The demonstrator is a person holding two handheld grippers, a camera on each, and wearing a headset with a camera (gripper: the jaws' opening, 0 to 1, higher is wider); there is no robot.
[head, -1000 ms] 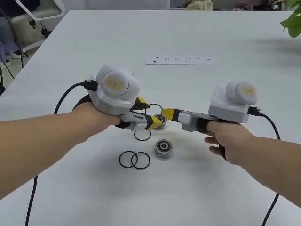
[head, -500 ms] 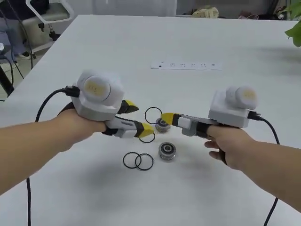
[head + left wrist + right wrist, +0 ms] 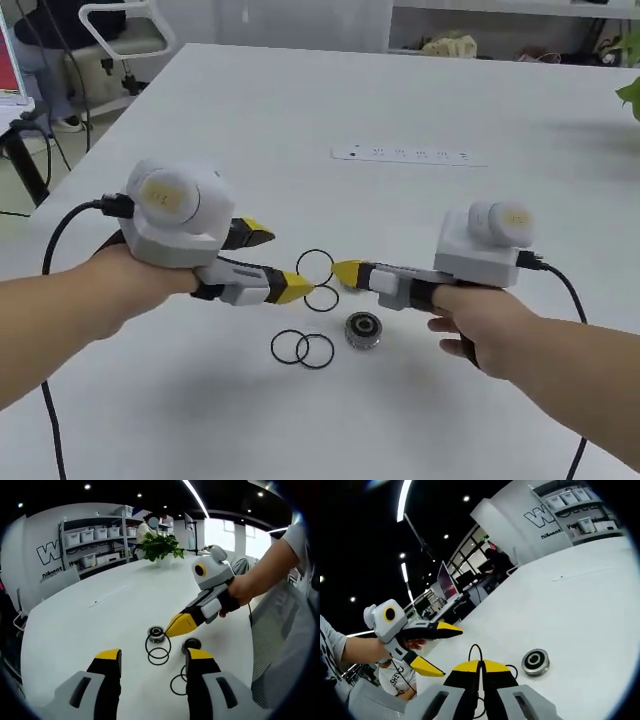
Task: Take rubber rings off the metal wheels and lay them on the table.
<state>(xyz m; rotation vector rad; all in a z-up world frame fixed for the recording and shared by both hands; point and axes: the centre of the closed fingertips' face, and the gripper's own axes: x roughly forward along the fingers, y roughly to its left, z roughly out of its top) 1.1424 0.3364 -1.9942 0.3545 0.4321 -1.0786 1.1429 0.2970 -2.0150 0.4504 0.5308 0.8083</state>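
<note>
A round silver metal wheel with a dark hub (image 3: 363,329) lies flat on the white table (image 3: 480,90), and the other things sit around it. The right gripper (image 3: 338,271), held in the person's right hand (image 3: 472,312), points at a spot just beyond the wheel and to its left. Its yellow-tipped jaws are pressed together on a thin black rubber ring (image 3: 315,265), and the ring's loop sticks out past the tips, away from the wheel. In the right gripper view that loop rises from between the closed jaws, with the wheel just to its right.

The left gripper (image 3: 290,262) reaches in from the wheel's left. Its jaws are spread wide with nothing between them, and their tips are near the pinched ring. A second loose black ring (image 3: 321,297) lies flat on the table between the left gripper's lower tip and the wheel. A pair of overlapping black rings (image 3: 302,349) lies just left of the wheel, on the person's side.

In the left gripper view a second metal wheel (image 3: 156,632) lies right by the right gripper's tip, near the first wheel. A white power strip (image 3: 408,155) lies well beyond the wheel, toward the table's far side.
</note>
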